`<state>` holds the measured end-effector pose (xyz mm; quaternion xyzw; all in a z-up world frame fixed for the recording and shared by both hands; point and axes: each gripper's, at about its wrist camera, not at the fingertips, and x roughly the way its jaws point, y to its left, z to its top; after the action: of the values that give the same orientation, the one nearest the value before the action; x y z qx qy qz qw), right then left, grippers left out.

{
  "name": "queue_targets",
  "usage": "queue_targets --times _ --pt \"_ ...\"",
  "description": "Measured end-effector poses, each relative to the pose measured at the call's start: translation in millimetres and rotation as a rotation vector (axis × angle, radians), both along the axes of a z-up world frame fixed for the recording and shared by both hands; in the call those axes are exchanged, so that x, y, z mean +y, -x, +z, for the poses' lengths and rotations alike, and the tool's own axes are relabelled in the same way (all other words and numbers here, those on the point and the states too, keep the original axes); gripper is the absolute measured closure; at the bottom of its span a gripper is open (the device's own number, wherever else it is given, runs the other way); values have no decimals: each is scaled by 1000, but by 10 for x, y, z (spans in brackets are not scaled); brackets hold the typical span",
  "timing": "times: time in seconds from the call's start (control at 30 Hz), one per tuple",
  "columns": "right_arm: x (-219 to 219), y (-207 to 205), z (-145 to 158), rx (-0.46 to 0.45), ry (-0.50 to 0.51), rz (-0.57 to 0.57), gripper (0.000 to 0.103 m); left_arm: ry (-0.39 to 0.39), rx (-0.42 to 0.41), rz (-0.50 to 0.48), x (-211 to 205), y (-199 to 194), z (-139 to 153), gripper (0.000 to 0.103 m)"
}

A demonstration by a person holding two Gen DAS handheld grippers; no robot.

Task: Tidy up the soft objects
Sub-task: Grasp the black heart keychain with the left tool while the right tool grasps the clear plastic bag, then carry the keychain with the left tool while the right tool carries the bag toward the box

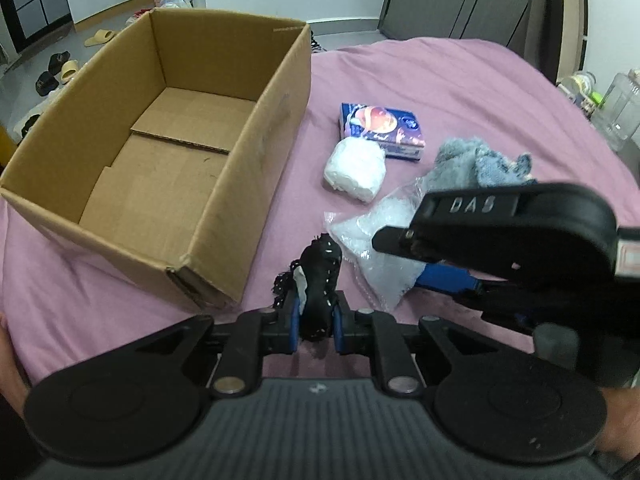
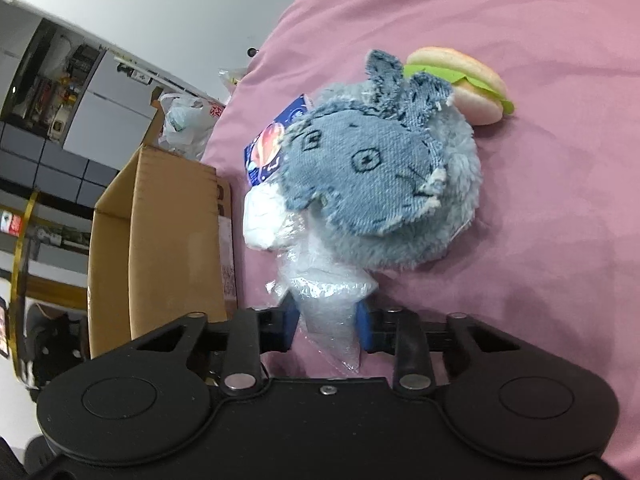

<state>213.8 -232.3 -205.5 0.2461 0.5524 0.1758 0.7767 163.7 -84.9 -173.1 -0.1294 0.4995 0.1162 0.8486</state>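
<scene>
My left gripper (image 1: 316,316) is shut on a black sparkly fabric piece (image 1: 318,280), held over the pink bed just right of the open cardboard box (image 1: 168,160). My right gripper (image 2: 328,320) is closed around a clear plastic bag of white stuffing (image 2: 324,304); the bag also shows in the left wrist view (image 1: 376,248), under the right gripper's body (image 1: 520,236). A grey-blue plush toy (image 2: 380,184) lies just beyond the bag. A white soft bundle (image 1: 356,168), a blue tissue pack (image 1: 384,128) and a toy burger (image 2: 460,84) lie on the bed.
The pink bedsheet (image 1: 440,80) covers the whole work surface. The box (image 2: 160,248) is empty inside. Slippers and shoes (image 1: 64,68) lie on the floor beyond the box. Clear jars (image 1: 620,108) stand at the bed's right edge.
</scene>
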Motion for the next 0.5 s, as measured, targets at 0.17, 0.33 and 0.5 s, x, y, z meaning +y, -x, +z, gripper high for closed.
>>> queue_targets --times 0.17,0.33,0.5 --pt "-103 136 107 -15 11 -41 81 38 -22 8 66 75 108 88" --pt "-110 346 289 -66 -1 -44 81 60 -68 16 180 169 295 88" --pt "-116 549 467 -119 -3 -41 81 83 -98 6 283 275 467 88"
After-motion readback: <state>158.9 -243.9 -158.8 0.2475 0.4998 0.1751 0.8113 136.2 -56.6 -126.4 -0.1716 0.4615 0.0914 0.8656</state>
